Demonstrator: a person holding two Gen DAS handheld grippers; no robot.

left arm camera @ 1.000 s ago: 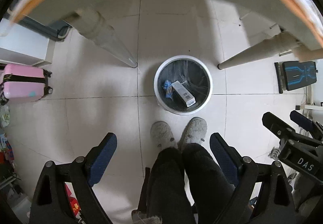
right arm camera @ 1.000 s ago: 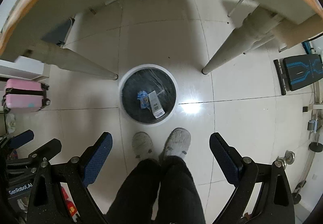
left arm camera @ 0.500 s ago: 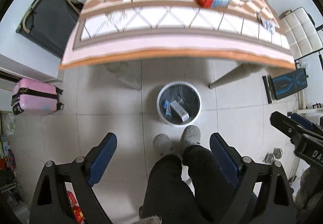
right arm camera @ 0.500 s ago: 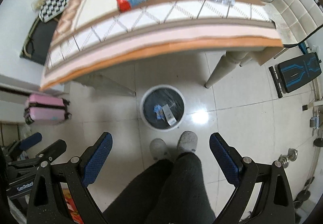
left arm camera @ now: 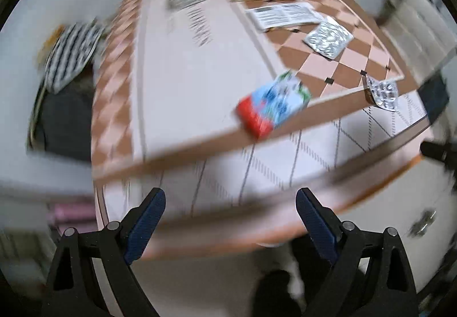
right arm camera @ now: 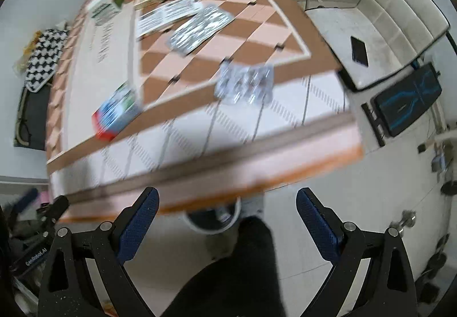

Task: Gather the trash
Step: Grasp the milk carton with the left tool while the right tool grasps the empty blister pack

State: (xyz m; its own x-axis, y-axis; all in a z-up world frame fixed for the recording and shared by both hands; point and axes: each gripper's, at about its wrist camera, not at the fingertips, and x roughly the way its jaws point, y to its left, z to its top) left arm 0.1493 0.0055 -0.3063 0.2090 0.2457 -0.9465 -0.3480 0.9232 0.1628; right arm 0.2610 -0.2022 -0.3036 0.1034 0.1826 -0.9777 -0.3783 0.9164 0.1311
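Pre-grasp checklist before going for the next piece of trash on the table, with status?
1. Left gripper open and empty: ok.
2. Right gripper open and empty: ok.
3. Target in view: ok, the red and blue carton lies near the table edge, with the small blister pack further right.
4. Path to the carton clear: ok, nothing lies between it and the table edge.
5. Image sharp enough to aim: not ok, both views are motion-blurred.
6. Trash bin reachable: cannot tell, it is mostly hidden under the table.
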